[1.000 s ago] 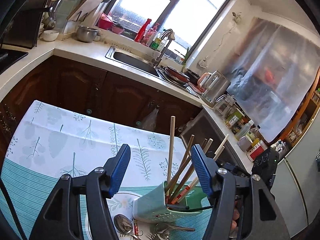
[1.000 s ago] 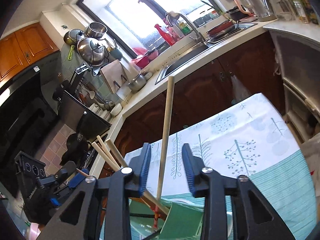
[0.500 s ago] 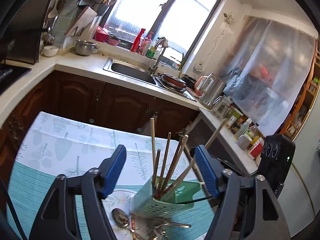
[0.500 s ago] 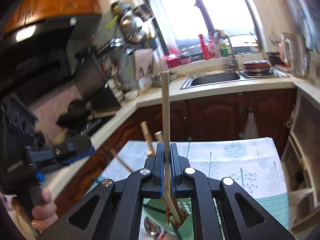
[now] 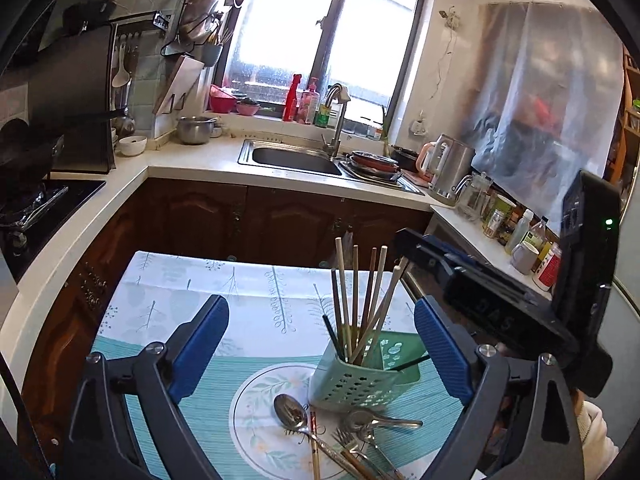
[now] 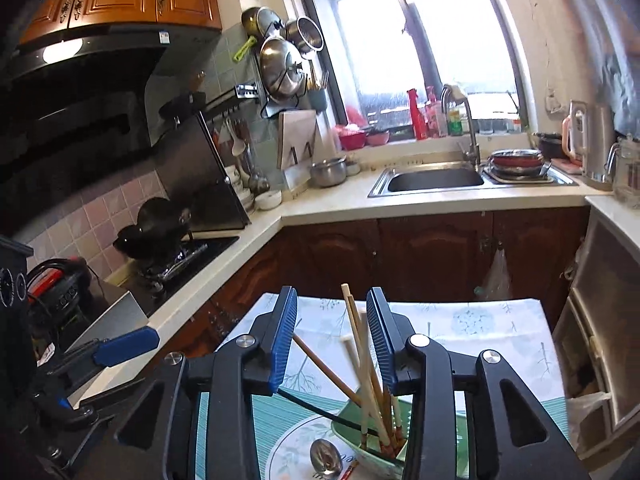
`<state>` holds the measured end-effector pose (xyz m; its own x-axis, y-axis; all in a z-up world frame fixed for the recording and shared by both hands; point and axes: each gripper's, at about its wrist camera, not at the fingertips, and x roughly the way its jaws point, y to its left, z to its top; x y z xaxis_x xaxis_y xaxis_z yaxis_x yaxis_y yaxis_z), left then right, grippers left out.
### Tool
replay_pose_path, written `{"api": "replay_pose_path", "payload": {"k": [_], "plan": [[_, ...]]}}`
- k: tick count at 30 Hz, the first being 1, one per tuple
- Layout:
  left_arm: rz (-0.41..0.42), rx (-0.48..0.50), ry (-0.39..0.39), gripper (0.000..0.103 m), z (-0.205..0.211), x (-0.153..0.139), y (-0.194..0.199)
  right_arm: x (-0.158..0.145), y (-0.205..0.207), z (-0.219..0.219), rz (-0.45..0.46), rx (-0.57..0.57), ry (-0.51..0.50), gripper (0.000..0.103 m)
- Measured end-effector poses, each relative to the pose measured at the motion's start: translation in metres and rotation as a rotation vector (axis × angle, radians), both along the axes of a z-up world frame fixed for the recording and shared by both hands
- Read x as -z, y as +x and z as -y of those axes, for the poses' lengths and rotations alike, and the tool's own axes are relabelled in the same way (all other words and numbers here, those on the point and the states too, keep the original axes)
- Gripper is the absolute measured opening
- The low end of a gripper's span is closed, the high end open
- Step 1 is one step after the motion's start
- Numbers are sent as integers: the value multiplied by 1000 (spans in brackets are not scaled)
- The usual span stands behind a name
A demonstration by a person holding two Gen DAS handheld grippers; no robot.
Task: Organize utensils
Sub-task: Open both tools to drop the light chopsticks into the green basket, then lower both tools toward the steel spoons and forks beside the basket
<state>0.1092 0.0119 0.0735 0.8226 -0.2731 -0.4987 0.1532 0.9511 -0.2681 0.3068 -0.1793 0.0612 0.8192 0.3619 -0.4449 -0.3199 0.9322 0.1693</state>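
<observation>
the task looks partly done, judging by how things lie. a green utensil holder (image 5: 354, 380) stands on the table (image 5: 168, 280), toward its near right corner, touching the right rim of a round patterned plate (image 5: 256, 412). chopsticks (image 5: 360, 300) already stand upright in the holder; about seven sticks can be counted in the left wrist view, one of them dark, though they overlap and the count is not sure. a black stick (image 5: 408, 363) also pokes sideways out of the holder.

still loose on the plate and just beside it: one large spoon (image 5: 292, 408) at the plate's middle, one smaller spoon (image 5: 380, 420) lying by the holder's base, one fork (image 5: 352, 446) near the plate's near edge, and at least two more sticks (image 5: 314, 440) lying flat, one with a red band. these appear to be what is left to sort.

the left gripper (image 5: 320, 348) has its fingers spread wide and opening, nothing pinched; the holder sits ahead between them, untouched. the right gripper (image 6: 332, 340) hangs above the holder with its jaws opening; the tops of the standing chopsticks rise between its fingers, but the pads do not press on them, so it seems to have nothing in its grip.
</observation>
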Motion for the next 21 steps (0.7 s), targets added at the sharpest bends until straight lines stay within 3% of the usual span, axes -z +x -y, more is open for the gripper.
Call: {"api": "replay_pose_path", "payload": {"k": [6, 10, 16, 21], "plan": [[-68, 4, 27, 98, -8, 5, -20, -22, -52, -3, 4, 33, -50, 46], [-129, 10, 59, 98, -13, 20, -33, -21, -96, 2, -47, 41, -70, 46], [-235, 22, 127, 98, -16, 56, -46, 16, -161, 12, -157, 19, -94, 46], [-346, 48, 117, 98, -16, 89, -47, 68, -194, 19, -280, 13, -104, 46]]}}
